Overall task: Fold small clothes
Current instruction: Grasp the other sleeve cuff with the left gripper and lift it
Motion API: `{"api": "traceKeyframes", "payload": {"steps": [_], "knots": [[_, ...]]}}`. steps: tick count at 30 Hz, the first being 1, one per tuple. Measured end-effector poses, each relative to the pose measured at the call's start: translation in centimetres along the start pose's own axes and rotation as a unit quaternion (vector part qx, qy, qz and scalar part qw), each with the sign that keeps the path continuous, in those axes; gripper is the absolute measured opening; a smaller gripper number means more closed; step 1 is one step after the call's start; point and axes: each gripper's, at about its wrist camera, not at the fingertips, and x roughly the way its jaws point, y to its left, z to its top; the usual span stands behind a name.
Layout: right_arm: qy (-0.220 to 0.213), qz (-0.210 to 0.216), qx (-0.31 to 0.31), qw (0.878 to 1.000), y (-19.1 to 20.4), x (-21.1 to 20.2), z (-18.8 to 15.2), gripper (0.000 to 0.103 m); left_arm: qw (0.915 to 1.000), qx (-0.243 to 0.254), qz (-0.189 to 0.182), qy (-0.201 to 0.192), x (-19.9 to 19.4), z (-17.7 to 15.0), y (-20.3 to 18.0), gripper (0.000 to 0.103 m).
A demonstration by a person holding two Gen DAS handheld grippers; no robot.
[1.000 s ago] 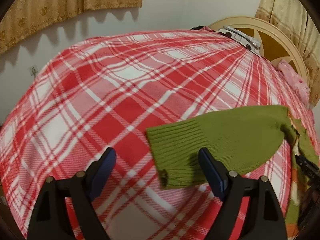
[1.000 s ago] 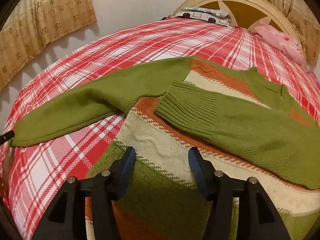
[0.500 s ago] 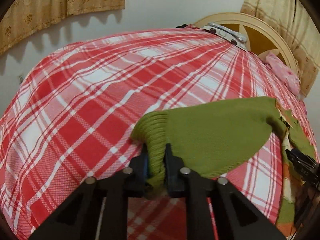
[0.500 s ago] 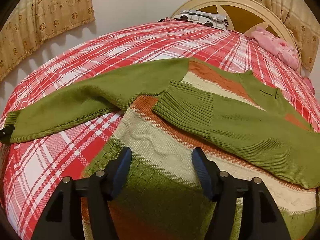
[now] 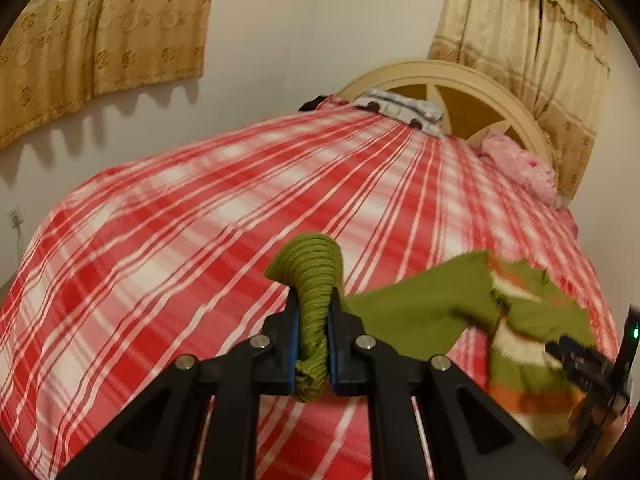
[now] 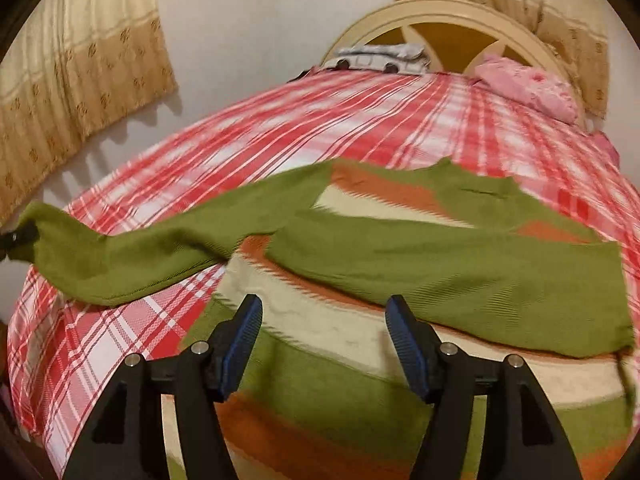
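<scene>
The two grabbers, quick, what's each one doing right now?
Left gripper: closed on the ribbed green knitted sleeve cuff of the striped sweater.
Right gripper: open, holding nothing, above the sweater.

Sweater (image 6: pixel 400 344) spread on bedcover (image 6: pixel 280 128), toward near right part of bed. One sleeve (image 6: pixel 460 272) folded across sweater body. Other sleeve (image 6: pixel 132 260) stretched out leftward over bedcover, its cuff (image 5: pixel 316 280) raised, between pads of left gripper (image 5: pixel 314 344). Right gripper (image 6: pixel 322 344) over sweater's lower body. Headboard (image 6: pixel 452 8) at far end; pillow (image 6: pixel 524 88) and folded cloth (image 6: pixel 380 58) before it. Curtains (image 5: pixel 100 36) on wall behind, left and right.
</scene>
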Motion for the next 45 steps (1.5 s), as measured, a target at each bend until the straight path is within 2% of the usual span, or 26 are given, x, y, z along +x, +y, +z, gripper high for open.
{"api": "traceKeyframes", "payload": {"steps": [13, 18, 21, 35, 45], "knots": [[-0.015, -0.048, 0.087, 0.995, -8.4, -6.4, -3.8, 0.065, 0.9951, 0.033, -0.065, -0.067, -2.1, 8.0, -8.0, 0.011], [-0.031, -0.057, 0.098, 0.993, -10.0, -8.7, -4.7, 0.065, 0.9919, 0.02, -0.093, -0.084, -3.4, 10.5, -9.6, 0.011], [-0.04, -0.056, 0.105, 0.992, -10.7, -9.6, -5.1, 0.065, 0.9906, 0.013, -0.104, -0.087, -3.7, 11.3, -10.2, 0.011], [-0.051, -0.046, 0.11, 0.992, -10.8, -10.9, -6.1, 0.065, 0.9895, 0.029, -0.111, -0.089, -3.1, 12.7, -12.9, 0.011], [-0.045, -0.048, 0.122, 0.99, -12.0, -11.5, -7.2, 0.065, 0.9844, 0.062, -0.128, -0.103, -3.1, 14.3, -17.7, 0.011]]}}
